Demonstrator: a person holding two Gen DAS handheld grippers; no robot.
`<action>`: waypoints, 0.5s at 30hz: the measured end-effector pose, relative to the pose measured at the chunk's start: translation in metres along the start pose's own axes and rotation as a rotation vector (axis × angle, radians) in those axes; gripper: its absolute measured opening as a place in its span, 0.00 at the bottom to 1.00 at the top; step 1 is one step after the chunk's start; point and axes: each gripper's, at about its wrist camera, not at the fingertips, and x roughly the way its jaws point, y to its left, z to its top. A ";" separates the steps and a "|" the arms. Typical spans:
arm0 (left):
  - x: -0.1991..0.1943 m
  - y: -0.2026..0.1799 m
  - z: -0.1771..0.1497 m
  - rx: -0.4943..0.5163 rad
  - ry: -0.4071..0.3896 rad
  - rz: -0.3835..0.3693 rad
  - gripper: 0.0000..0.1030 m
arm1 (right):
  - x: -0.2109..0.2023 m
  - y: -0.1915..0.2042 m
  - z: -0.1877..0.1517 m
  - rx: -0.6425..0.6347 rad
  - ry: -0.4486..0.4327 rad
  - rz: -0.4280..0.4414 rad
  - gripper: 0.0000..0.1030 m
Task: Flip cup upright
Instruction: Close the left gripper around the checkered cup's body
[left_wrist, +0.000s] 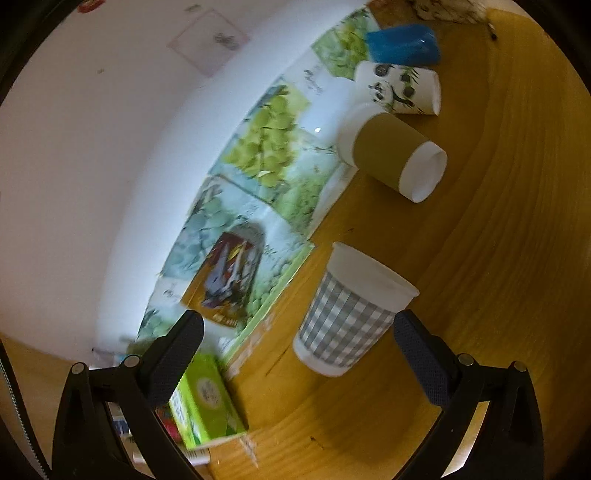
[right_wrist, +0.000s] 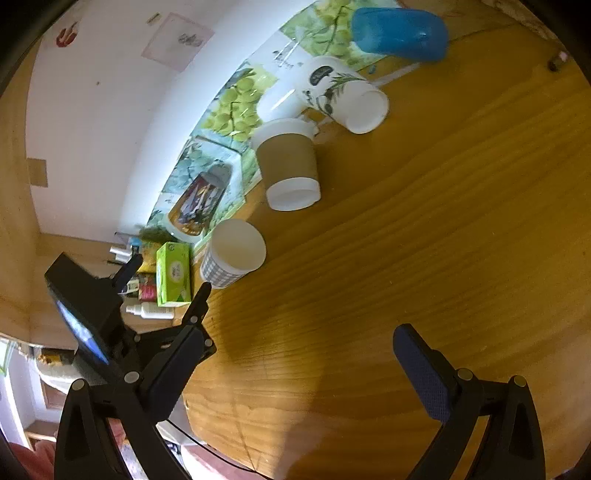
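Observation:
A grey-checked paper cup (left_wrist: 351, 317) stands on the wooden table (left_wrist: 498, 258), mouth up; it also shows in the right wrist view (right_wrist: 234, 254). My left gripper (left_wrist: 299, 354) is open, its fingers either side of the cup's base without touching it. A brown-sleeved cup (left_wrist: 395, 158) (right_wrist: 290, 170), a panda-print cup (left_wrist: 400, 86) (right_wrist: 343, 98) and a blue cup (left_wrist: 402, 42) (right_wrist: 399, 31) stand in a row beyond it. My right gripper (right_wrist: 303, 365) is open and empty over bare table, nearer than the cups. The left gripper (right_wrist: 166, 288) shows at the right wrist view's left.
A picture calendar (left_wrist: 266, 155) leans along the white wall behind the cups. A green carton (left_wrist: 205, 402) (right_wrist: 173, 273) and small bottles (right_wrist: 151, 312) lie at the table's left end. The table's edge (right_wrist: 207, 443) runs near the right gripper's left finger.

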 end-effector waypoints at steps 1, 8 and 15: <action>0.003 -0.002 0.000 0.012 -0.002 -0.008 0.99 | 0.000 0.000 -0.001 0.003 -0.004 -0.006 1.00; 0.024 -0.006 0.002 0.070 -0.004 -0.132 0.92 | 0.002 0.005 -0.010 0.020 -0.040 -0.040 1.00; 0.035 -0.010 0.004 0.073 -0.002 -0.224 0.75 | 0.004 0.014 -0.019 0.013 -0.056 -0.068 1.00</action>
